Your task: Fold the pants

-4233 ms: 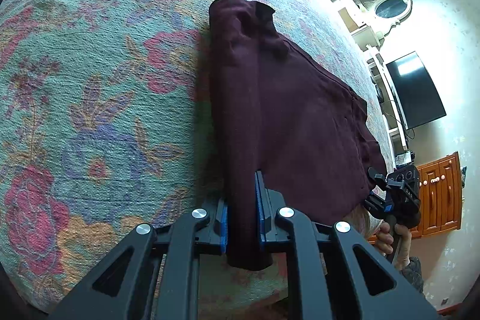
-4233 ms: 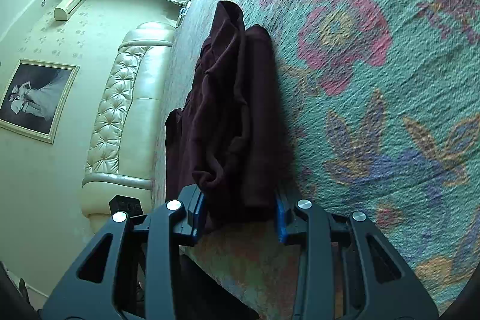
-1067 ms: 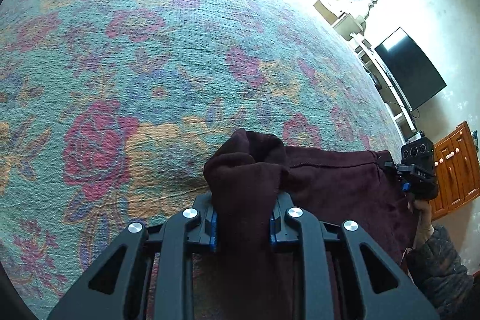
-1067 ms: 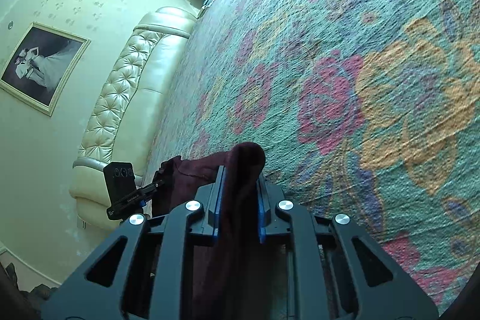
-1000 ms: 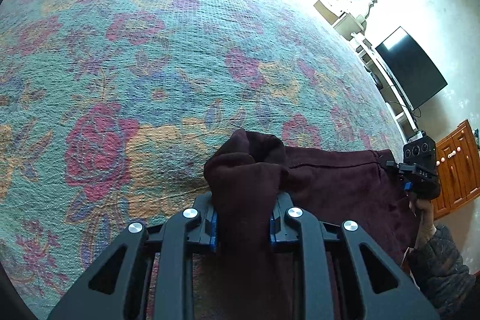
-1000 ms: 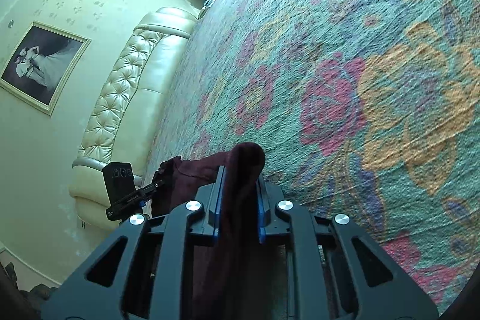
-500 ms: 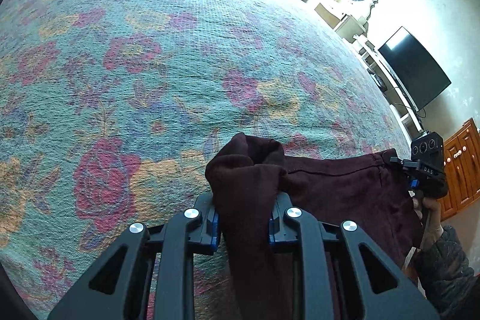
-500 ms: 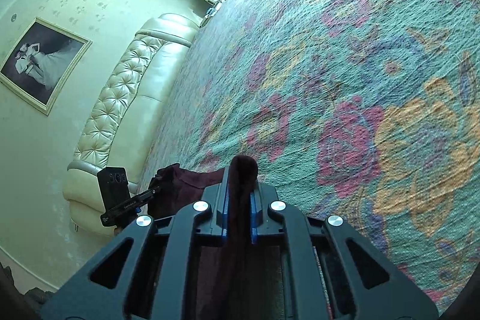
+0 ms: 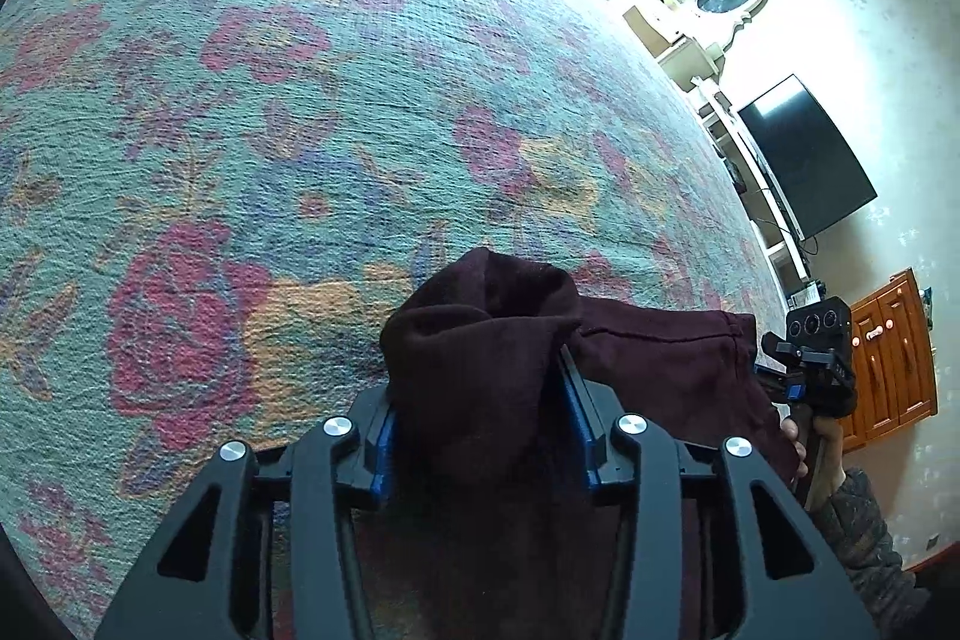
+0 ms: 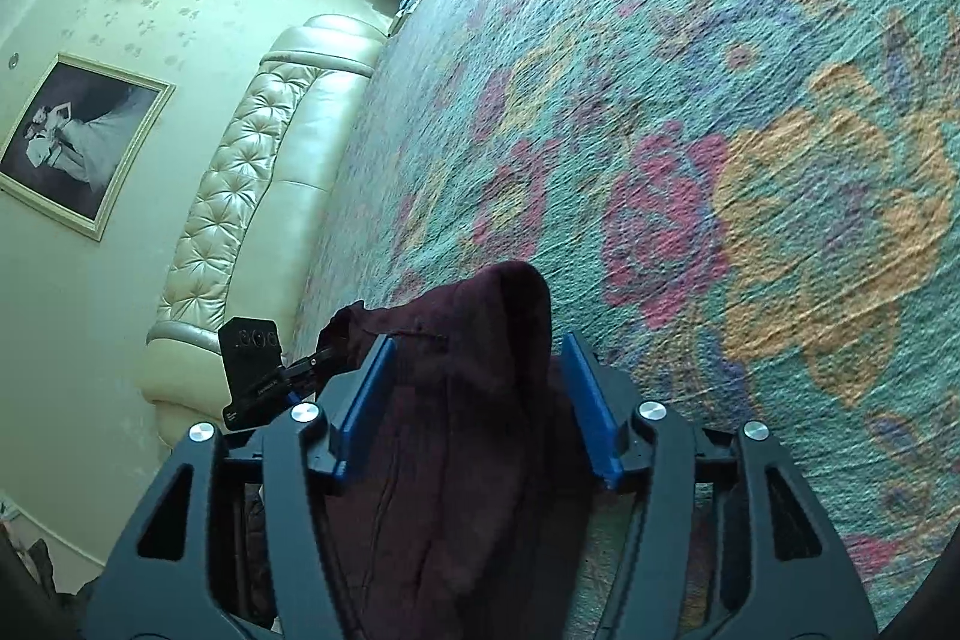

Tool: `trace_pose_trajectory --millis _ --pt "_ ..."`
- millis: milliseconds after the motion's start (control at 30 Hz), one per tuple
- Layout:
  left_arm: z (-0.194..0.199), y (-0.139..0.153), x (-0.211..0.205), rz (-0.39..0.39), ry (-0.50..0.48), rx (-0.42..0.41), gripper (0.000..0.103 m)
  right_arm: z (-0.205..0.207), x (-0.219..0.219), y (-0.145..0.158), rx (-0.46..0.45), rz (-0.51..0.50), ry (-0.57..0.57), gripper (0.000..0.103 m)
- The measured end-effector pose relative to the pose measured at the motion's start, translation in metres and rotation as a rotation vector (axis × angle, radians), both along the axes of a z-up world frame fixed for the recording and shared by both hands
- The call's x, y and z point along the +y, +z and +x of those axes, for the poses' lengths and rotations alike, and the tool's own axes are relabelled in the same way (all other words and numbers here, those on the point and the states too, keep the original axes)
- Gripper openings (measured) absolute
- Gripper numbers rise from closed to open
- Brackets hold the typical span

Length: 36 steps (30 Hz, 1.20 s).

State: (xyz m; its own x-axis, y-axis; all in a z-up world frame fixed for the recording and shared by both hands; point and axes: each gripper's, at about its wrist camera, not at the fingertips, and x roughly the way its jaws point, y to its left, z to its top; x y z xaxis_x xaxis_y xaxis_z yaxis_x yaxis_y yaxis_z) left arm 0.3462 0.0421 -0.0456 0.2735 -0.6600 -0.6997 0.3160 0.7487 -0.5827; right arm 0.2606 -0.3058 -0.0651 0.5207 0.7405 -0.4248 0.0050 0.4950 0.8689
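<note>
Dark maroon pants bunched at the near edge of a floral teal woven bedspread (image 9: 300,100), both tools parted around the cloth.

Spread wide across both views, the bedspread under everything; on it, close to the near edge, the maroon pants (image 9: 480,352), lying as a folded band stretched between the two tools with a raised hump at each end. Levelled low and pointed across the bed, the left gripper (image 9: 480,400), jaws wide apart, cloth slack between the blue pads and brushing both. Angled likewise at the other end, the right gripper (image 10: 474,376), jaws also apart, a gap showing beside the right-hand pad. Wrapped round that tool's handle, the right hand (image 9: 810,436), sleeve below.
</note>
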Motion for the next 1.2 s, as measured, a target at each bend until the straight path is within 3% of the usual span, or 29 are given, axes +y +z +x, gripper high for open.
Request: trace_pose_trajectory --millis 33,67,100,133,300,433,600,700,967,1133,1200 --pt "0.0 0.0 -0.001 0.005 0.001 0.001 0.044 0.001 0.002 0.0 0.0 -0.004 0.008 0.056" --pt "0.0 0.0 -0.001 0.011 0.003 0.002 0.041 0.001 0.003 0.0 0.0 -0.015 0.003 0.036" --pt "0.0 0.0 -0.002 0.024 0.01 -0.004 0.031 0.002 0.003 -0.004 0.013 -0.01 0.001 0.023" --pt "0.001 -0.001 -0.002 0.028 0.01 -0.003 0.029 0.001 0.002 -0.006 0.013 0.001 -0.011 0.016" --pt "-0.001 0.009 -0.008 0.088 0.026 -0.068 0.022 0.004 0.008 0.016 -0.073 -0.083 -0.047 0.01" --pt "0.013 0.015 -0.01 0.085 0.037 -0.07 0.021 0.025 0.002 0.033 -0.112 -0.088 -0.069 0.009" --pt "0.029 0.009 -0.014 0.09 0.05 -0.053 0.021 0.044 -0.002 0.026 -0.064 -0.09 -0.064 0.009" --pt "0.029 0.002 -0.01 0.067 0.041 -0.038 0.022 0.035 -0.007 0.011 -0.026 -0.007 -0.089 0.009" --pt "0.032 -0.001 -0.004 0.037 0.013 -0.01 0.025 -0.001 -0.012 0.001 -0.019 -0.001 -0.131 0.009" --pt "0.022 0.0 0.003 0.01 0.014 -0.01 0.033 -0.03 -0.008 0.003 0.018 0.004 -0.12 0.032" --pt "0.014 0.0 0.007 -0.006 0.001 0.002 0.045 -0.045 -0.007 0.01 0.0 0.01 -0.12 0.04"
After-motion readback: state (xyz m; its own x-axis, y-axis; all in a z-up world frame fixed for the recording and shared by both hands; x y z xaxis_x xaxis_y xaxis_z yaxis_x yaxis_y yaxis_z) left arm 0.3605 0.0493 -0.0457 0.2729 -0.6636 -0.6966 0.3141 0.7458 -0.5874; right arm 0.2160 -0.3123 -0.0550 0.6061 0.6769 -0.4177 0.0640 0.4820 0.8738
